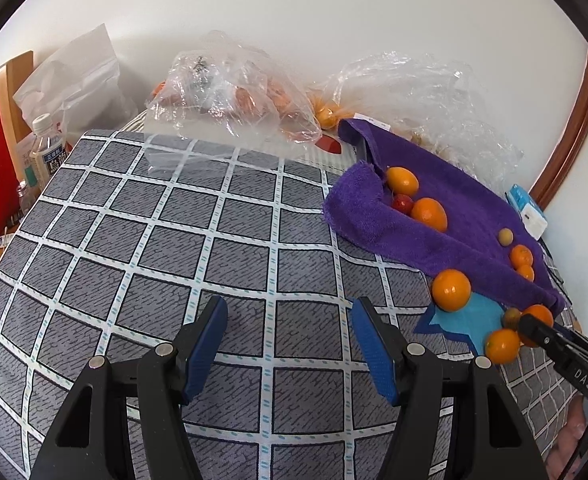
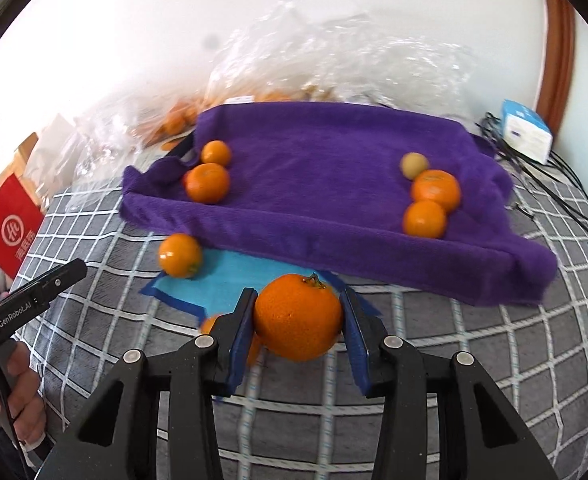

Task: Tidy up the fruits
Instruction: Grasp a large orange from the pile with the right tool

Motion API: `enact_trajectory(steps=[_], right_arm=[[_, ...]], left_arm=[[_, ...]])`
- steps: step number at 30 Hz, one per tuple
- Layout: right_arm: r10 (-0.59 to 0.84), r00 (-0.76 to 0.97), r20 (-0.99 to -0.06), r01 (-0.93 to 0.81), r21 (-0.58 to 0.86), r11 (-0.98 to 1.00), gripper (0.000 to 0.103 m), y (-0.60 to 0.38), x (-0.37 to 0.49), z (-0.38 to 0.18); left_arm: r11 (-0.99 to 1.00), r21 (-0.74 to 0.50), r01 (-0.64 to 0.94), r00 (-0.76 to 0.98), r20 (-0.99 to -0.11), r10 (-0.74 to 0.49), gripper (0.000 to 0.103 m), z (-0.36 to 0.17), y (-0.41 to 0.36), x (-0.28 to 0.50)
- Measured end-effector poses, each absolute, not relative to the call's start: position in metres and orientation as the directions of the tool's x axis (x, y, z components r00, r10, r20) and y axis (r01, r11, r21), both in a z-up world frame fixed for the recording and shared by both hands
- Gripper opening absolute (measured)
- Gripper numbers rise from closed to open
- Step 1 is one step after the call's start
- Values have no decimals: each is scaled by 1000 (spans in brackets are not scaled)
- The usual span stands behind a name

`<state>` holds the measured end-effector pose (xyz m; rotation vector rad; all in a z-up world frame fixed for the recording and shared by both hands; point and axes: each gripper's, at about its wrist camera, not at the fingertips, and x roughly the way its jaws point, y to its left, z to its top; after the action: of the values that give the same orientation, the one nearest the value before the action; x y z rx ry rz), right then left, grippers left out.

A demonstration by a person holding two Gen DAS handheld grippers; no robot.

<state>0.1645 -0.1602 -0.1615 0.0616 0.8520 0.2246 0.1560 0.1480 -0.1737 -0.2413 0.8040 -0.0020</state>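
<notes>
Two blue-padded fingers of the left gripper (image 1: 289,346) fill the bottom of the left wrist view, standing apart with nothing between them, hovering over a grey checked cloth (image 1: 141,240) that covers the surface. Beyond them to the right lies a purple towel (image 1: 454,208) with loose fruit on it: two oranges and a small red fruit (image 1: 402,203) near its left fold, smaller orange fruit and a pale round one toward its right end. One orange (image 1: 451,290) sits at the towel's near edge on a blue paper shape (image 1: 466,320). Clear plastic bags (image 1: 229,96) holding more orange fruit rest against the wall behind. Black arms of the right gripper (image 2: 297,312) come next in the right wrist view, its blue pads closed on a stemmed orange (image 2: 298,317) that has a bright, pebbled skin and a green-brown stalk stub on top. This orange sits between the pads just in front of the towel's near edge, over the blue paper. Whether it has left the cloth cannot be told. Judging by this, the step in hand is picking up one orange, and the next move likely calls for carrying it over the raised edge and setting it down beside the other oranges, gently, since round fruit rolls.
</notes>
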Motion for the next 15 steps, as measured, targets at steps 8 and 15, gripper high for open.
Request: enact_trajectory(steps=[8,15], right_arm=[[188,628,-755,-127,139,982,42,-180,166,-170],[191,623,-759,-132,138,982,43,-181,176,-179]], left_arm=[[975,-208,-82,680,-727,-98,62,-176,147,160],[981,-180,-70,677,-731,-86,62,-177,141,161]])
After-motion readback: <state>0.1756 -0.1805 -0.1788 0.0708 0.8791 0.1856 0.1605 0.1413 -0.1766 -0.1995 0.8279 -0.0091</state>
